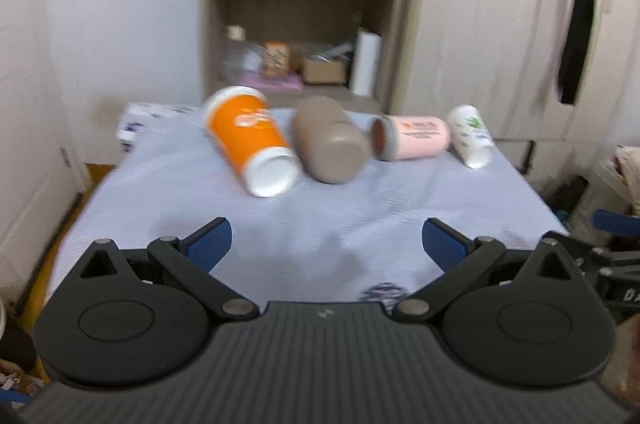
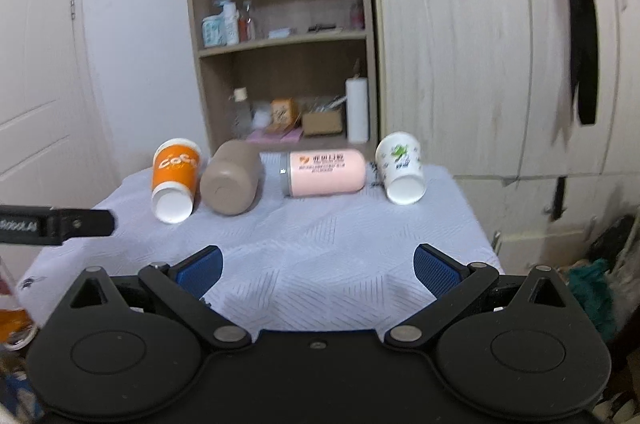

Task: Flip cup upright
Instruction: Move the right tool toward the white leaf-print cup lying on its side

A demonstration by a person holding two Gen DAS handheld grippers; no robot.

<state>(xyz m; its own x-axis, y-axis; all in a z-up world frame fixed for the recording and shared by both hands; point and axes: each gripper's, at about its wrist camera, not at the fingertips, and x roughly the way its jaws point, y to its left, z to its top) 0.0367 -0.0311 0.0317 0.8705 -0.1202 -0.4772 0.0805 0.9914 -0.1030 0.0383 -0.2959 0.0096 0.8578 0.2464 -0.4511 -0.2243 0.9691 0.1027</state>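
Paper orange cup [image 1: 250, 139] lies on its side, centre-left of the left wrist view, base toward camera, on the white cloth [image 1: 304, 224]. Probably light and crushable: pinch mid-wall gently. Brown cup [image 1: 330, 139] just beside it crowds the right side; pink tumbler [image 2: 326, 172] and small white cup [image 2: 402, 167] lie further right. Left gripper [image 1: 326, 244] and right gripper [image 2: 318, 270] both spread wide, empty.

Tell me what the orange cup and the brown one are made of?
The orange cup looks like paper: matte printed wall, white rolled rim, thin white base. The brown cup looks like smooth matte plastic or maybe ceramic: one plain colour, thick rounded edges, soft sheen. The blur leaves that open.
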